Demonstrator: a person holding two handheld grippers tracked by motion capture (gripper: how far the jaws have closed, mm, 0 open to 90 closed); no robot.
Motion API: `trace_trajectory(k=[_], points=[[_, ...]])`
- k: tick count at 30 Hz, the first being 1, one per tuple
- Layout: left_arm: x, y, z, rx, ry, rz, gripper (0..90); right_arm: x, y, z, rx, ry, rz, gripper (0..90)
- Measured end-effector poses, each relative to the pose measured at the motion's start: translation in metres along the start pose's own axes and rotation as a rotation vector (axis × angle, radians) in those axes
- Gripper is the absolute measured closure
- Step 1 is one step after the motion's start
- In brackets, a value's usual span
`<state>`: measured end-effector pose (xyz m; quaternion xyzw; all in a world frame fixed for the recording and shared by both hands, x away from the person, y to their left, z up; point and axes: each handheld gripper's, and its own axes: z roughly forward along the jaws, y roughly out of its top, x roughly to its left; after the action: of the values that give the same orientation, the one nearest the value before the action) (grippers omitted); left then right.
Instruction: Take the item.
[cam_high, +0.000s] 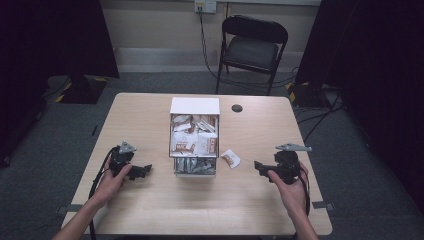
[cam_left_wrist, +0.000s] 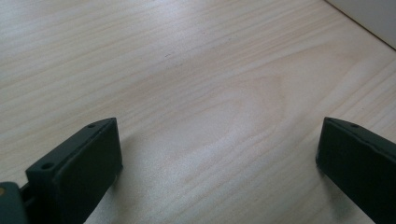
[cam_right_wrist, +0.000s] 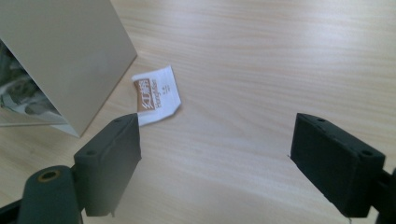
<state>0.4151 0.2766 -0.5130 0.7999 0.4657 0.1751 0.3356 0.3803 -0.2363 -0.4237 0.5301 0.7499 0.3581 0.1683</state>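
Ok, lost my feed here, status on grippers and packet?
Left gripper open, empty. Right gripper open, facing loose packet beside the box. Nothing between.

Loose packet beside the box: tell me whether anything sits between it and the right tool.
Nothing visible does. The packet lies flat on bare table beside the box wall, and the open right tool faces it across plain wood.

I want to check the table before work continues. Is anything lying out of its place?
Yes. One small white and brown packet lies loose on the table, just right of the box whose compartments hold the other packets. The open right gripper points toward it.
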Motion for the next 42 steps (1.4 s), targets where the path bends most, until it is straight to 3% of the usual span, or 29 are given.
trace_trajectory(k=[3,8,12,17,19,24,31,35,38,42], points=[[0.0,0.0,0.0,0.0,0.0,0.0,0.0,-0.004,-0.005,-0.005,0.021,0.0,0.0,14.6],[0.0,0.0,0.0,0.0,0.0,0.0,0.0,-0.011,-0.015,-0.017,0.008,-0.031,0.004,14.5],[0.0,0.0,0.0,0.0,0.0,-0.001,0.0,-0.024,-0.028,-0.018,-0.018,-0.069,0.039,14.6],[0.0,0.0,0.0,0.0,0.0,0.0,0.0,-0.042,-0.045,-0.013,0.007,-0.114,0.135,15.0],[0.0,0.0,0.0,0.0,0.0,0.0,0.0,-0.051,-0.051,-0.014,-0.006,-0.108,0.18,15.1],[0.0,0.0,0.0,-0.003,0.0,-0.004,0.0,-0.063,-0.063,-0.011,0.015,-0.155,0.207,15.0],[0.0,0.0,0.0,0.0,0.0,0.0,0.0,-0.061,-0.073,0.006,0.09,-0.177,0.143,14.4],[0.0,0.0,0.0,0.0,0.0,0.0,0.0,-0.059,-0.073,0.011,0.071,-0.208,0.127,13.9],[0.0,0.0,0.0,0.0,0.0,0.0,0.0,-0.053,-0.074,0.017,0.071,-0.258,0.066,8.7],[0.0,0.0,0.0,0.0,0.0,0.0,0.0,-0.05,-0.077,0.024,0.048,-0.25,0.049,0.0]])
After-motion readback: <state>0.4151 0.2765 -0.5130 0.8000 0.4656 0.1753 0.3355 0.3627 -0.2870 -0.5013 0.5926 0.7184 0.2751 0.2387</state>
